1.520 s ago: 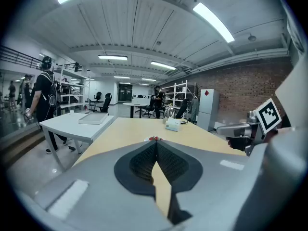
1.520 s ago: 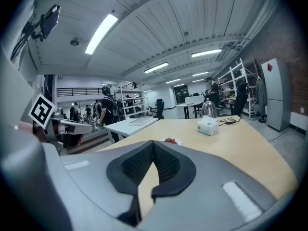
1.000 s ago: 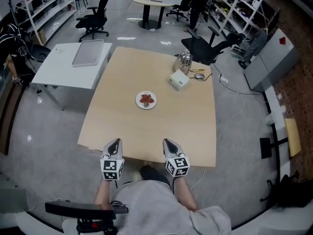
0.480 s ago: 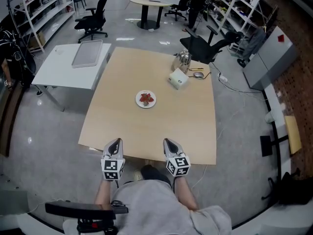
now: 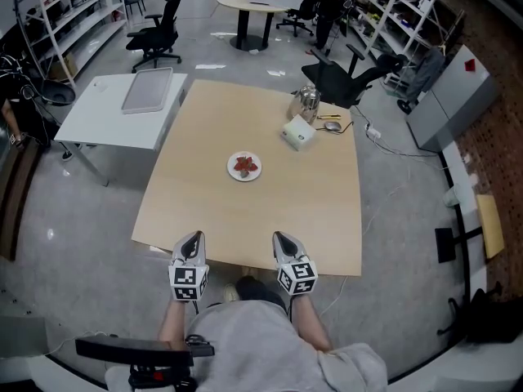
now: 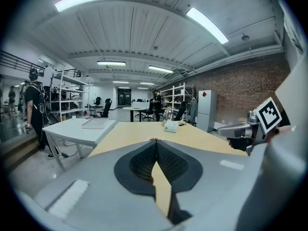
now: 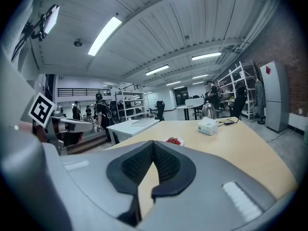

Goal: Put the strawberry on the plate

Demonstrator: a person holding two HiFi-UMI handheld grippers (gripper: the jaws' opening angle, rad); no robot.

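A red strawberry (image 5: pixel 244 166) lies on a small white plate (image 5: pixel 244 175) at the middle of the tan table (image 5: pixel 204 211). The right gripper view shows the same strawberry (image 7: pixel 173 141) on its plate (image 7: pixel 168 141), just past the jaw tips. My left gripper (image 5: pixel 190 243) and right gripper (image 5: pixel 282 240) hover side by side at the table's near edge, well short of the plate. Both are shut with nothing between the jaws. In the left gripper view the left gripper (image 6: pixel 155 141) hides most of the plate.
A white box (image 5: pixel 299 133), a metal kettle (image 5: pixel 306 100) and small items by a cable sit at the table's far right. A white side table (image 5: pixel 114 113) with a grey tray (image 5: pixel 148 87) stands to the left. Office chairs (image 5: pixel 347 76) stand beyond the table.
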